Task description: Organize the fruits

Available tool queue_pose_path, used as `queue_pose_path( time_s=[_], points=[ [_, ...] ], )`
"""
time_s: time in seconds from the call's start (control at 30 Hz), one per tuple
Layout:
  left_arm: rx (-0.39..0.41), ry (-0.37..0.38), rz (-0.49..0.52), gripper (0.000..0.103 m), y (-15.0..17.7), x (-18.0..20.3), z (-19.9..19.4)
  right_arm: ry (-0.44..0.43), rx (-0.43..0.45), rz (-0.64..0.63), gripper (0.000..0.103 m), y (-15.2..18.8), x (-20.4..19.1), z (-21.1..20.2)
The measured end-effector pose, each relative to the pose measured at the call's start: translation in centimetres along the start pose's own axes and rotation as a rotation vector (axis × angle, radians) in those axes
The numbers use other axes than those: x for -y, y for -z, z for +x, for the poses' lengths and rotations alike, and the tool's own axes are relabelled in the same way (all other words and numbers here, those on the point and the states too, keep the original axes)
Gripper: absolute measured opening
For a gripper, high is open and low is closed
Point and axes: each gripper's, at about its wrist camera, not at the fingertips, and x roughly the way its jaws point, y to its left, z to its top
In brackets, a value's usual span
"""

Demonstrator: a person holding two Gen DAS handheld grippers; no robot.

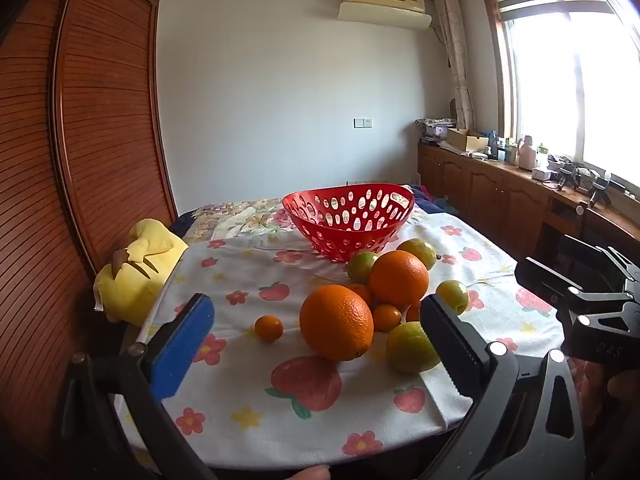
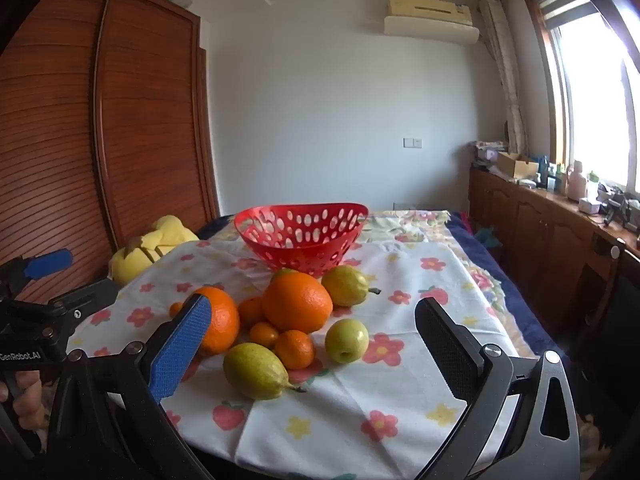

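Red basket: a perforated plastic bowl (image 1: 348, 220), upright on the table, toward the far edge, nothing seen inside it.
Table covering: white cloth (image 1: 248, 396) printed with strawberries and flowers; a second floral cloth shows beyond it at the far edge.
Fruit cluster: gathered mid-table, just in front of the basket and apart from it.
Large oranges: two; the nearer one (image 1: 336, 322) sits toward the near edge, the farther one (image 1: 399, 278) behind it, closer to the basket.
Small oranges: several among the large ones (partly hidden, count uncertain); one (image 1: 268, 328) stands alone, toward the left edge.
Pears: one (image 2: 256, 372) lies on its side nearest the near edge; another (image 2: 346, 285) lies just in front of the basket toward the right edge.
Green apple: upright (image 2: 346, 340), on the right side of the cluster.
Left gripper: (image 1: 316, 344) fingers spread wide, clear of all fruit; the nearer large orange appears between them in its own view, untouched.
Right gripper: (image 2: 314, 344) fingers likewise wide apart, holding nothing, hovering short of the cluster.
Hands: part of one hand (image 2: 24, 404) grips the left gripper's handle.
Yellow plush toy: (image 1: 140, 268) beside the left edge, against the wooden wardrobe (image 1: 80, 140).
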Motion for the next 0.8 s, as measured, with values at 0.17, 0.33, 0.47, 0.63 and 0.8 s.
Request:
queue_pose_path(
  time_s=[0.17,0.33,0.47,0.63,0.8],
  points=[
    [0.000,-0.002,0.009,0.103,0.0,0.0,-0.1,0.000,-0.003,0.005,0.103,0.0,0.1,0.0],
    [0.004,0.002,0.006,0.103,-0.2,0.3,-0.7,0.004,-0.003,0.004,0.103,-0.2,0.3,0.1],
    [0.009,0.000,0.005,0.103,-0.5,0.3,-0.9,0.007,-0.003,0.004,0.103,-0.3,0.6,0.3],
    [0.017,0.001,0.002,0.103,-0.7,0.1,-1.3,0.009,0.002,0.004,0.103,-0.2,0.5,-0.1],
    [0.018,0.002,0.002,0.103,-0.7,0.0,-1.3,0.012,0.005,0.007,0.103,-0.4,0.4,-0.8]
  ],
)
